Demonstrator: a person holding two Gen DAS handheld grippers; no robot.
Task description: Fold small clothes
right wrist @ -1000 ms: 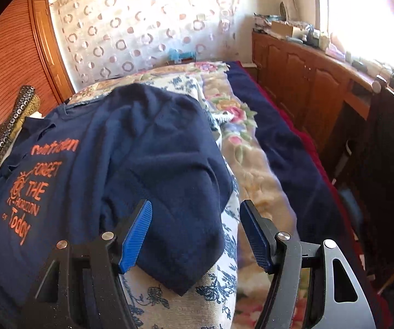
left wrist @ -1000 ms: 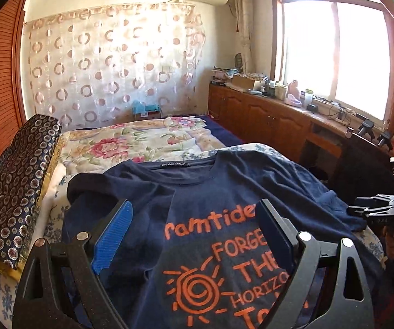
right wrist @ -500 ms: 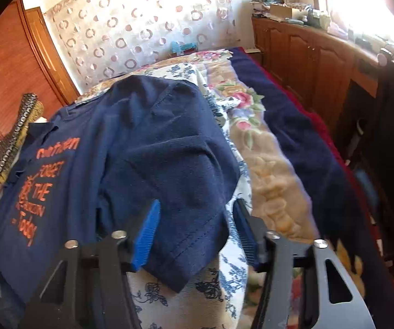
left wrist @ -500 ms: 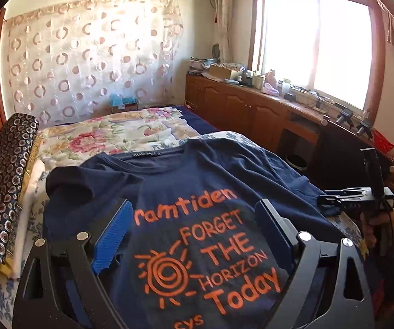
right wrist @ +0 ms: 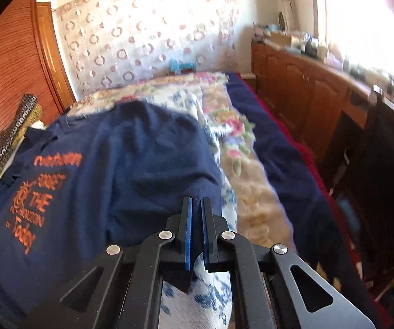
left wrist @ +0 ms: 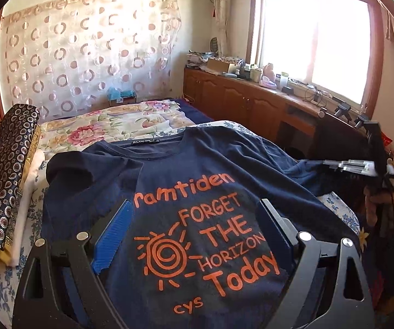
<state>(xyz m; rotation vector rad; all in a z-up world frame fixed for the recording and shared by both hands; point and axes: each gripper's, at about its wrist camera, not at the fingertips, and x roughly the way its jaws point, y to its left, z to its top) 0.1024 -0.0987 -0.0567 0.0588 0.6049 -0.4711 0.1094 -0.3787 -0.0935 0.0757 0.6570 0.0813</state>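
Note:
A navy T-shirt (left wrist: 197, 170) with orange print lies face up on the bed, collar away from me. It also shows in the right wrist view (right wrist: 120, 164). My left gripper (left wrist: 197, 213) is open, its blue-padded jaws spread wide above the printed chest, holding nothing. My right gripper (right wrist: 195, 203) is shut on the hem of the shirt's right sleeve (right wrist: 169, 148). In the left wrist view the right gripper (left wrist: 331, 163) shows at the right edge, held by a hand.
A floral quilt (left wrist: 120, 126) covers the bed beyond the shirt. Folded patterned bedding (left wrist: 2, 170) is stacked on the left. A wooden cabinet (left wrist: 252, 101) runs under the window on the right. A dark blue blanket (right wrist: 273, 148) lies along the bed's right side.
My right gripper has closed on the sleeve hem. My left gripper has drawn back and turned, so more of the print is in view; it stays open.

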